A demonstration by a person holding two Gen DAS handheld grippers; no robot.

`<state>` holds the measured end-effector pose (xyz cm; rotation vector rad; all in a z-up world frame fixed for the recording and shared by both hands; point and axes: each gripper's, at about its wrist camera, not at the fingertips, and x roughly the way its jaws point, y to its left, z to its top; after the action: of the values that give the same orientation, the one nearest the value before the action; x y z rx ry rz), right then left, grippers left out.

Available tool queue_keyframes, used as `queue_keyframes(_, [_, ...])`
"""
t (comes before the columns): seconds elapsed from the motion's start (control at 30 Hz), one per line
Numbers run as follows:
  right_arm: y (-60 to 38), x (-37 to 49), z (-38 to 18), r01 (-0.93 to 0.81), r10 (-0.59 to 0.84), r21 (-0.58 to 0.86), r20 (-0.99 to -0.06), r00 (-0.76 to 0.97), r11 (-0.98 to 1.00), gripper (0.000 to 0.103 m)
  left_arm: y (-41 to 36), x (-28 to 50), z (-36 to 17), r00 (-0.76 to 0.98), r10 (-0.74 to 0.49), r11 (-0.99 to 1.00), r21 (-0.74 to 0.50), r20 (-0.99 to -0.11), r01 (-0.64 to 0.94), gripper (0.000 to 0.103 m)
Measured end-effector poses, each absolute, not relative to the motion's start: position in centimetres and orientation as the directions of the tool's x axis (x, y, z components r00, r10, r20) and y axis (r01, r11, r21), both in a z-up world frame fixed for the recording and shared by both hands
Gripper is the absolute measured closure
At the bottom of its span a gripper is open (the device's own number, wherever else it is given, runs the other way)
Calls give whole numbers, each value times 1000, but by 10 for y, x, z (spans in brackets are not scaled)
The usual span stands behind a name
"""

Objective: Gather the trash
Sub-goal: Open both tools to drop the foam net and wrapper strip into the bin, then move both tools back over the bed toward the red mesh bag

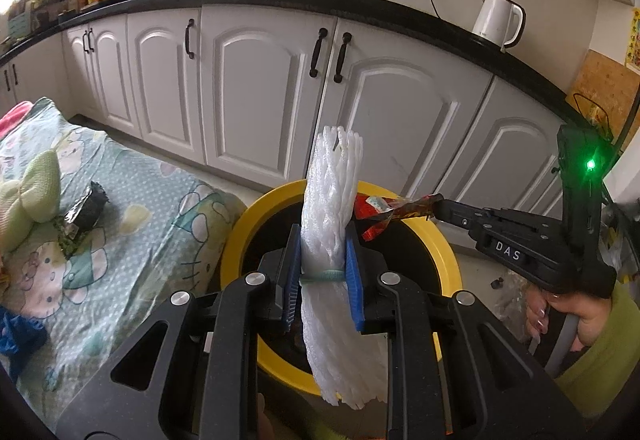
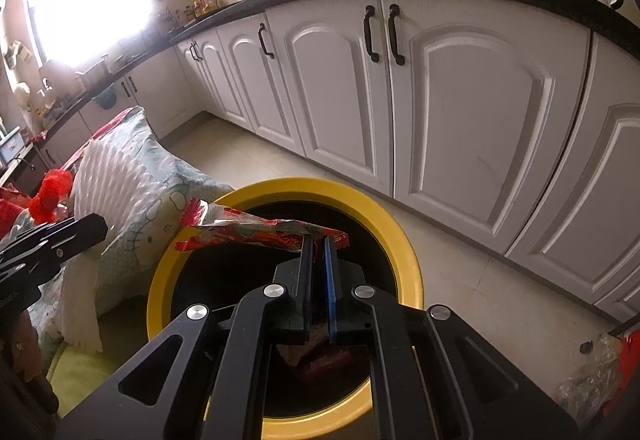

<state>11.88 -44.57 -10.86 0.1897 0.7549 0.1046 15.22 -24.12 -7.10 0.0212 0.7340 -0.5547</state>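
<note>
My left gripper [image 1: 323, 236] is shut on a white foam net sleeve [image 1: 334, 199], which stands upright between the blue pads above the yellow-rimmed bin [image 1: 236, 240]. My right gripper [image 2: 319, 238] is shut on a red snack wrapper [image 2: 248, 230], held level over the bin's [image 2: 400, 240] dark opening. In the left wrist view the right gripper [image 1: 438, 204] reaches in from the right with that wrapper [image 1: 380, 213] just behind the foam. A black wrapper [image 1: 86, 211] lies on the patterned cloth [image 1: 132, 207] to the left.
White cabinets [image 1: 260, 87] under a black counter run close behind the bin. A white kettle [image 1: 500, 19] stands on the counter. A cloth-covered surface [image 2: 160, 179] with soft toys borders the bin's left side. A crumpled clear bag [image 2: 592, 380] lies on the floor at right.
</note>
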Motion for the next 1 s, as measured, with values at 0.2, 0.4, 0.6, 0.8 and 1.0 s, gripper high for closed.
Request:
queue_keyframes(0.2, [-447,119,-113,-24,174,223,-684,709,975,94,-243,153,-73,599,-478,853,-177,-643,491,88])
queue_keyframes(0.4, [-447,121,-114,-24,181,230,-691,700,973,83,-237,155,-72,600,-477,859,-196,-642,473,64])
queue_keyframes(0.6, [-450,121,-111,-8,171,234,-685,708,972,71,-229,156,-70,611,-472,869,-218,-636,444,47])
queue_keyframes(0.8, [-447,117,-104,-12,178,247,-661,729,969,56,-215,154,-64,646,-449,887,-223,-618,404,24])
queue_keyframes(1.0, [-440,115,-92,-30,184,247,-629,755,969,47,-204,150,-55,677,-426,901,-212,-600,379,16])
